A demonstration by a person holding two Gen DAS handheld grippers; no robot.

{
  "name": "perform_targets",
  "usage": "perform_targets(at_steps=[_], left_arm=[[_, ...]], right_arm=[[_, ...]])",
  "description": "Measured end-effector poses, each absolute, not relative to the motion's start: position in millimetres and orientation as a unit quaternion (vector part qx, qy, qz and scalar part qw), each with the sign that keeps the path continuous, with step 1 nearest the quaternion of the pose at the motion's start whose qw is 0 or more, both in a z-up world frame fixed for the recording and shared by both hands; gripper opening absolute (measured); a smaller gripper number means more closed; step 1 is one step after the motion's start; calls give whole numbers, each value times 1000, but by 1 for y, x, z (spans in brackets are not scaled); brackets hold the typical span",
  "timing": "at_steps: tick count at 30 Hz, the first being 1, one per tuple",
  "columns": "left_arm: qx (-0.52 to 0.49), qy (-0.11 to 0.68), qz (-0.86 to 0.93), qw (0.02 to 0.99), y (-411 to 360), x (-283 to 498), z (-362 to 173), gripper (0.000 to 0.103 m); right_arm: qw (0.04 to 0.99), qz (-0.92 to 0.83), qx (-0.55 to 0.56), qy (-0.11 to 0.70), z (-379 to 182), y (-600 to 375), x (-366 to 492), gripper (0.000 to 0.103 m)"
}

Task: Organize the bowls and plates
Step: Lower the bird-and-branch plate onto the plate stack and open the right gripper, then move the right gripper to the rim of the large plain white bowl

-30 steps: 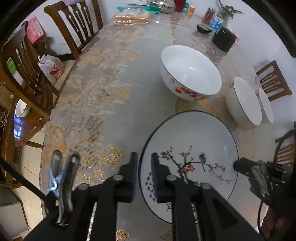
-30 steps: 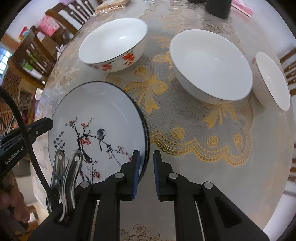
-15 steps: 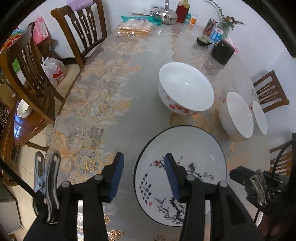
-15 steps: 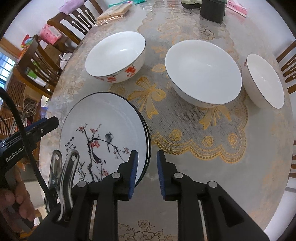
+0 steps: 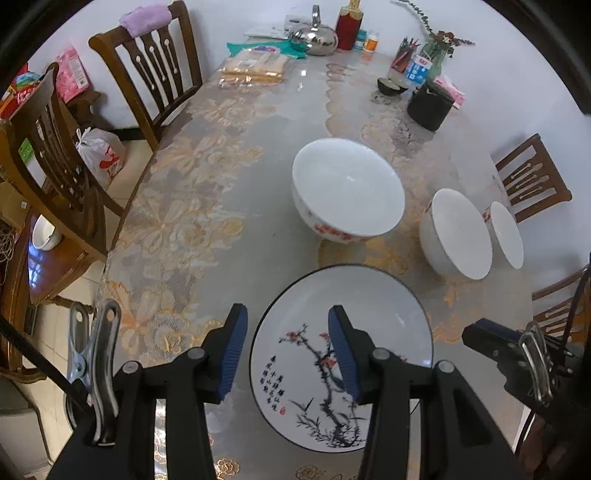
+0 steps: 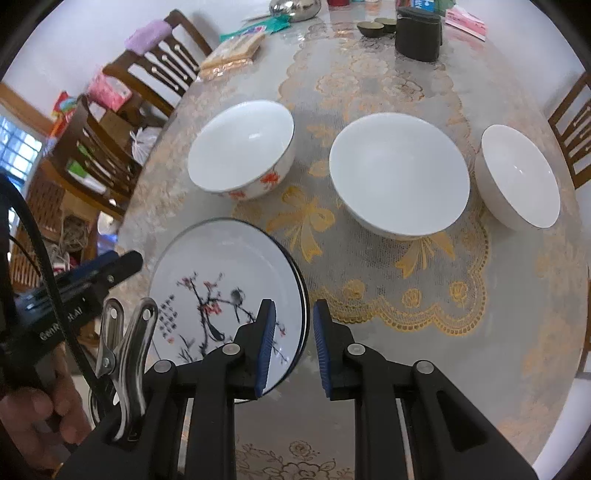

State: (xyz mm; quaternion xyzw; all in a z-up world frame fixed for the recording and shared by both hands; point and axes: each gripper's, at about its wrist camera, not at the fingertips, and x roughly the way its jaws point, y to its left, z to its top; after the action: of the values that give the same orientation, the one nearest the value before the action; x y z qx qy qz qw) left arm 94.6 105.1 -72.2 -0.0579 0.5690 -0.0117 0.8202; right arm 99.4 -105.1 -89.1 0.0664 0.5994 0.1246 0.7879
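Observation:
A stack of plates (image 5: pixel 343 332) painted with plum blossom and a bird lies on the lace tablecloth (image 5: pixel 207 206) near the front edge; its doubled rim shows on the right side of the plates (image 6: pixel 225 266). My left gripper (image 5: pixel 288 350) hangs open above their left rim, not touching. My right gripper (image 6: pixel 293 345) hovers over their right rim, its jaws a little apart and empty. Behind the stack stand a red-flowered bowl (image 5: pixel 347 192) (image 6: pixel 242 147), a large white bowl (image 5: pixel 458 232) (image 6: pixel 399 173) and a small white bowl (image 5: pixel 506 234) (image 6: pixel 517 175).
Wooden chairs (image 5: pixel 147 74) line the table's left side, and another chair (image 5: pixel 532 177) stands at the right. At the far end are a steel kettle (image 5: pixel 317 37), wrapped packets (image 5: pixel 255 66), a black container (image 5: pixel 430 105) and small dark cups (image 6: pixel 371 27). A hand (image 6: pixel 33 417) holds the left tool.
Both grippers have let go of the plate rims and risen. The left jaws spread wide, the right ones only slightly. The plates stay flat on the table.

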Motion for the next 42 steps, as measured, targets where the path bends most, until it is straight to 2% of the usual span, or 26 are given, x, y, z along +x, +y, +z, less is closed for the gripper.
perform_targets(at_steps=[22, 42], left_arm=[[-67, 557, -90, 823, 76, 141, -39, 48], [-30, 561, -95, 822, 5, 156, -41, 48]], right_arm=[[811, 55, 102, 573, -59, -136, 121, 22], [824, 28, 76, 560, -51, -179, 132, 23]])
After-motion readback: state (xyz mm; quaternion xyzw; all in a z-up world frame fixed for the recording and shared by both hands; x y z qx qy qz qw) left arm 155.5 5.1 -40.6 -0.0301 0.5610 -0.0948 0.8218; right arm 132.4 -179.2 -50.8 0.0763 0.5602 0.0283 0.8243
